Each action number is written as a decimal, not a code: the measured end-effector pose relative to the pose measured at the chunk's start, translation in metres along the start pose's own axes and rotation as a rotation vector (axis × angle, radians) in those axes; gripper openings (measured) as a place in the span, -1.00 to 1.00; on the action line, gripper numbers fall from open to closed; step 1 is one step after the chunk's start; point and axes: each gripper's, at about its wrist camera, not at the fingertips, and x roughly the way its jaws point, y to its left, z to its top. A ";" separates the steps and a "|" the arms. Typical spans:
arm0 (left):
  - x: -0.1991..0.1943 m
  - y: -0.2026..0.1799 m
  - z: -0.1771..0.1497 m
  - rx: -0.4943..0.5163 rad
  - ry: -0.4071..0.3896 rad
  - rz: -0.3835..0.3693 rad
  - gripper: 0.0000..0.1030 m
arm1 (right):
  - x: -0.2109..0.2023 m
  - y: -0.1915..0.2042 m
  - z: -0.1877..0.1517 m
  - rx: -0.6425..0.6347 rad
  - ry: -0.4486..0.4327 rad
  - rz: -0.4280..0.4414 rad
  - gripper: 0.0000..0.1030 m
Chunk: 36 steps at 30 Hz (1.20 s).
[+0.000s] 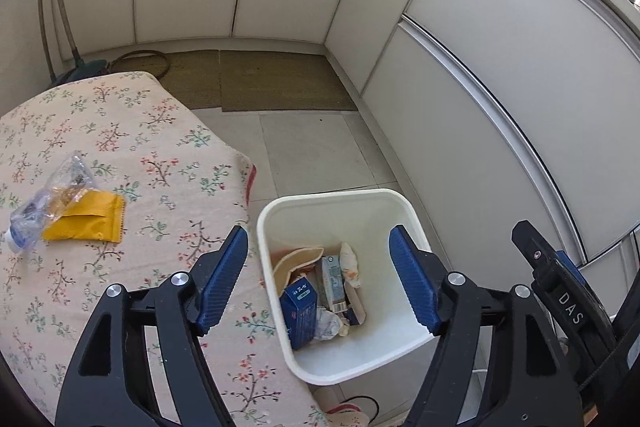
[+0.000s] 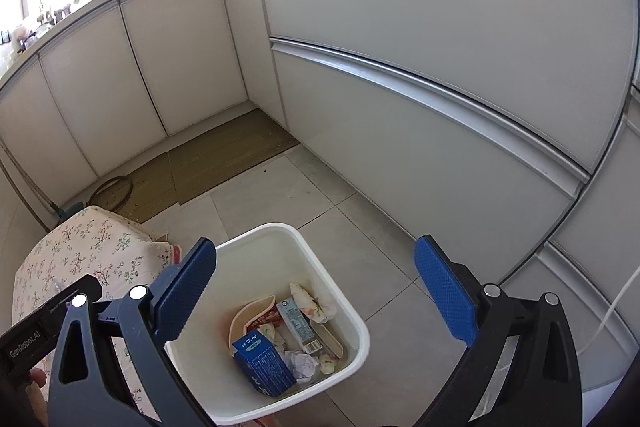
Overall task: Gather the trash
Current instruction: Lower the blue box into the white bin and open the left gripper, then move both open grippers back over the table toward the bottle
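- The left gripper (image 1: 318,277) hangs above the white trash bin (image 1: 340,199), fingers spread wide with nothing between them.
- The right gripper (image 2: 316,291) also hovers over the bin, its blue pads (image 2: 444,291) parted and empty.
- Inside the bin lie a blue carton (image 1: 299,315), crumpled paper (image 1: 331,323) and wrappers.
- On the floral tablecloth (image 1: 168,155), left of the left fingers (well apart), a crushed clear bottle (image 1: 52,203) overlaps a yellow packet (image 1: 86,221).
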 end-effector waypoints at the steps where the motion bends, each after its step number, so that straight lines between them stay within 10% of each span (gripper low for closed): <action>1: -0.003 0.007 0.000 -0.007 -0.005 0.010 0.39 | 0.000 0.008 -0.001 -0.014 0.000 0.006 0.87; 36: -0.121 0.330 -0.049 -0.463 -0.086 0.368 0.57 | -0.005 0.356 -0.111 -0.623 0.120 0.322 0.87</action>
